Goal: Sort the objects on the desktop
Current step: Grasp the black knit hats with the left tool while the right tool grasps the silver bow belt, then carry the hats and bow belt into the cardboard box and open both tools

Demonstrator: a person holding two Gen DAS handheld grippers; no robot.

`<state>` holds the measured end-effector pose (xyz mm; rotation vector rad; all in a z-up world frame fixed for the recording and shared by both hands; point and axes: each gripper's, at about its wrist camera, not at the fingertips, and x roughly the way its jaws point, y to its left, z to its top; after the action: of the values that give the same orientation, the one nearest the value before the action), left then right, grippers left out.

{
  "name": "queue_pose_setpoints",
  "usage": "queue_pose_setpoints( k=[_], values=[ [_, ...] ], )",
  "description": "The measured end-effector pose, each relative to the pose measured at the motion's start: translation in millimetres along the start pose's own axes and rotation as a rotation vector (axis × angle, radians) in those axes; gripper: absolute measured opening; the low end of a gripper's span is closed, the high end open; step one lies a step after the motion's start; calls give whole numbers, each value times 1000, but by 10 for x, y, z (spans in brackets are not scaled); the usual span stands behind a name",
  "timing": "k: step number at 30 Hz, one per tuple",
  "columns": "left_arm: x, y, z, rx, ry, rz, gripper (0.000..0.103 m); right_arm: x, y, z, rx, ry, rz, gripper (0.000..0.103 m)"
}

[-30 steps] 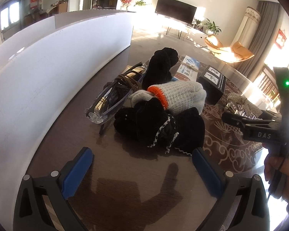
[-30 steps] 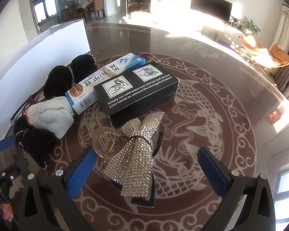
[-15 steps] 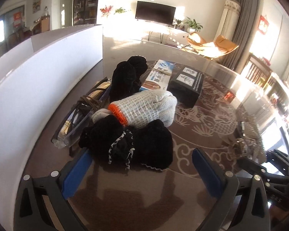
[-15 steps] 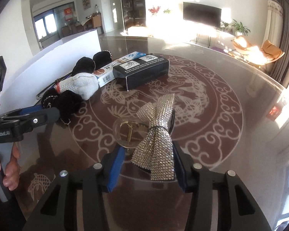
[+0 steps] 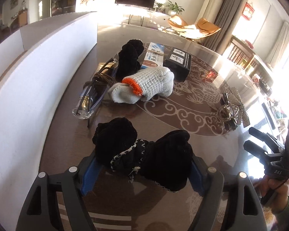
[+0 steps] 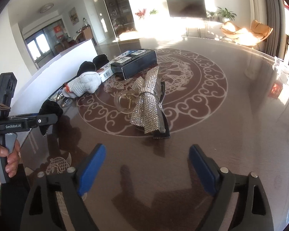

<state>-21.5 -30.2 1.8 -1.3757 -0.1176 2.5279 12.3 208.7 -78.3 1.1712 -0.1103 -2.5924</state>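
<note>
Risk of losing the black fabric bundle [image 5: 142, 154]: soft, bulky, lace trim snagging, slipping as pads [image 5: 88, 171] squeeze. Left gripper [image 5: 142, 173] closing around it at six o'clock, pads touching its sides. Right gripper [image 6: 147, 165] opening, empty; rhinestone bow clip [image 6: 147, 104] at twelve o'clock, apart.

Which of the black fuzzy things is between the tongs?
The black velvet bow with white trim, nearest the camera, sits between the closing left tongs. The other black velvet bow lies farther back, beside the blue-and-white box.
</note>
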Motion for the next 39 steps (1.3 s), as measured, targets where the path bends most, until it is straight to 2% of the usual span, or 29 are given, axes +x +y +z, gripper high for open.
queue_pose_setpoints(
  k=[3, 8, 13, 14, 16, 18, 22, 25, 29, 31, 33, 35, 39],
  values=[
    [16, -16, -12, 6, 18, 26, 81, 1, 16, 4, -11, 3, 5, 93],
    [271, -33, 37, -8, 71, 97, 82, 51, -59, 101, 26, 25, 71, 93],
    [371, -163, 57, 40, 37, 202, 81, 189, 67, 452, -27, 8, 47, 95],
    [369, -175, 58, 45, 28, 203, 74, 256, 104, 516, -42, 16, 51, 95],
    [338, -179, 57, 47, 19, 175, 66, 425, 144, 596, -64, 44, 53, 94],
    [232, -159, 44, 34, -6, 119, 63, 549, 125, 632, -64, 77, 26, 58],
    [-268, -139, -29, 17, -162, -6, 63, 311, 118, 645, -69, 38, 31, 54],
    [-561, -100, -109, -3, -224, -31, 63, 60, 214, 610, -137, 14, 43, 54],
    [-955, 134, -109, -95, -275, -55, 63, -16, 340, 588, -188, 47, 76, 54],
    [-1227, 321, -33, -125, -313, -31, 63, -45, 490, 670, -207, 42, 113, 54],
    [-1482, 582, 54, -162, -330, 11, 63, -86, 739, 841, -227, 22, 170, 54],
    [-1678, 898, 94, -192, -332, 88, 63, -131, 1065, 1058, -248, -10, 237, 54],
    [-1801, 1599, 22, -288, -276, 221, 63, -170, 1847, 1425, -274, -74, 396, 54]
  ],
)
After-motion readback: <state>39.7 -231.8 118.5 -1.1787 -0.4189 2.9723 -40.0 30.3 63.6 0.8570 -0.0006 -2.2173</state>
